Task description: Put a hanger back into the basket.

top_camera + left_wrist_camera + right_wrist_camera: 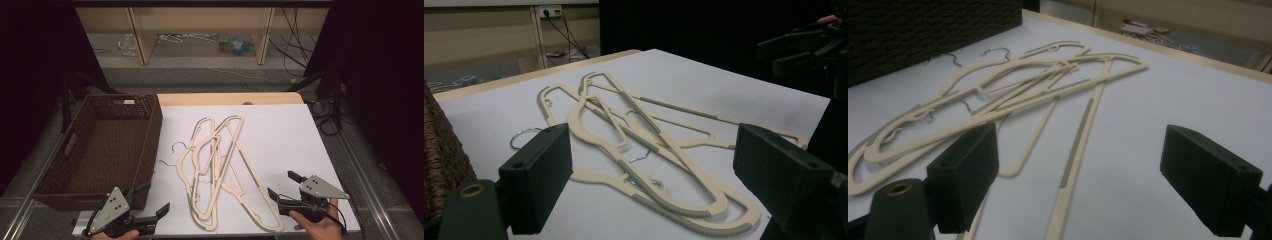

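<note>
A heap of cream hangers (220,170) lies tangled in the middle of the white table (280,130), just to the right of a dark woven basket (150,135). The left claw (150,202) hovers at the near edge beside the basket's front corner, its jaws wide apart with nothing between them; the right claw (284,186) sits at the near right, jaws likewise spread and empty, close to the lower end of the outermost hanger.

The work in hand looks like picking the hangers up, probably for the basket. Because the frames overlap and the metal hooks (524,136) thread through one another, a grab at the middle of the heap would likely drag several along. The sounder approach is to take the top or outermost hanger by a free straight bar, lift it slowly, and let the other claw pin the rest down if a hook catches.

The basket holds nothing that can be seen; its brown floor is bare, with a handle slot in the left wall
</note>
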Tool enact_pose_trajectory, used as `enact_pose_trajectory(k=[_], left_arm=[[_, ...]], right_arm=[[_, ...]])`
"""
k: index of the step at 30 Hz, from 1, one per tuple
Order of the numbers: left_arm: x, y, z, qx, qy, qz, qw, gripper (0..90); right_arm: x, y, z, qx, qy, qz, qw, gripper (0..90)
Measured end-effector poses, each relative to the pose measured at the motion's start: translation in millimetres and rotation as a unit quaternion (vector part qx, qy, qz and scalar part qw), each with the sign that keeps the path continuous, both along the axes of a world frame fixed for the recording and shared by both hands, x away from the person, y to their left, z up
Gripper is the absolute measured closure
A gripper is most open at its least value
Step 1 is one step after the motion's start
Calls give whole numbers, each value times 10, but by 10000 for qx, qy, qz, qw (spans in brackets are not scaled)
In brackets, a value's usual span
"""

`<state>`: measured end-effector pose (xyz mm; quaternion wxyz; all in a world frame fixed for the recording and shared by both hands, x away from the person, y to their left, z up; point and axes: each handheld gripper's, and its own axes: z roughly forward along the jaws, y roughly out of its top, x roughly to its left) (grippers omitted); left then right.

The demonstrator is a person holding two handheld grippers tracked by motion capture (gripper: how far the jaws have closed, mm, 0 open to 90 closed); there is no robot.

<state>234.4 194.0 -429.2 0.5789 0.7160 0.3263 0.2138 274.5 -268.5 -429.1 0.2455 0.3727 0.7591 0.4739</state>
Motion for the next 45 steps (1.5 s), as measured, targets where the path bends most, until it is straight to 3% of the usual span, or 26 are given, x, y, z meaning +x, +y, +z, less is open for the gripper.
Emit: enact_pose_trajectory(k=[11, 13, 17, 20, 21, 22, 23, 24, 27, 29, 32, 33, 37, 38, 41, 43, 44, 45], left_arm=[[8, 0, -5, 14, 16, 44, 10000, 159], [9, -5, -6, 33, 36, 41, 10000, 159], [11, -11, -9, 36, 53, 43, 10000, 159], [13, -14, -11, 39, 59, 33, 10000, 159], [13, -14, -12, 41, 57, 25, 10000, 159], [12, -13, -13, 51, 55, 18, 10000, 159], [12, -13, -13, 51, 55, 18, 10000, 159], [11, -11, -13, 48, 57, 19, 10000, 159], [13, -11, -12, 36, 52, 12, 10000, 159], [13, -12, -13, 37, 59, 11, 10000, 159], [12, -14, -13, 40, 51, -9, 10000, 159], [13, -13, -12, 41, 42, -17, 10000, 159], [16, -16, -13, 19, 42, -30, 10000, 159], [17, -19, -14, 9, 41, -23, 10000, 159], [19, -24, -15, 10, 41, -36, 10000, 159], [16, -33, -16, -6, 47, -93, 9999, 158], [14, -35, -15, 10, 36, -95, 9999, 158], [6, -45, -18, -25, 71, -99, 9999, 159]], right_arm=[[107, 158, -32, -229, 405, 78, 9989, 159], [189, 266, -33, -290, 607, 78, 9977, 158], [308, 420, -14, -330, 718, 197, 9967, 163], [515, 667, -19, -506, 1022, 254, 9931, 172], [515, 667, -19, -506, 1022, 254, 9931, 172], [628, 780, -56, -483, 1235, 244, 9909, 180], [628, 780, -56, -483, 1235, 244, 9909, 180], [712, 895, -92, -442, 1618, 170, 9857, 193], [838, 1051, -147, -613, 1796, 195, 9816, 210], [878, 1111, -178, -559, 1772, 128, 9825, 226], [1012, 1220, -230, -655, 1862, 183, 9801, 242], [1091, 1276, -262, -755, 1969, 136, 9774, 248], [1225, 1367, -349, -745, 2194, -3, 9728, 264], [1238, 1408, -357, -686, 2330, -121, 9700, 277], [1278, 1469, -378, -697, 2378, -150, 9687, 281], [1320, 1541, -389, -1028, 2473, -74, 9634, 284], [1320, 1541, -389, -1028, 2473, -74, 9634, 284], [1332, 1576, -403, -1039, 2589, -145, 9602, 289]])
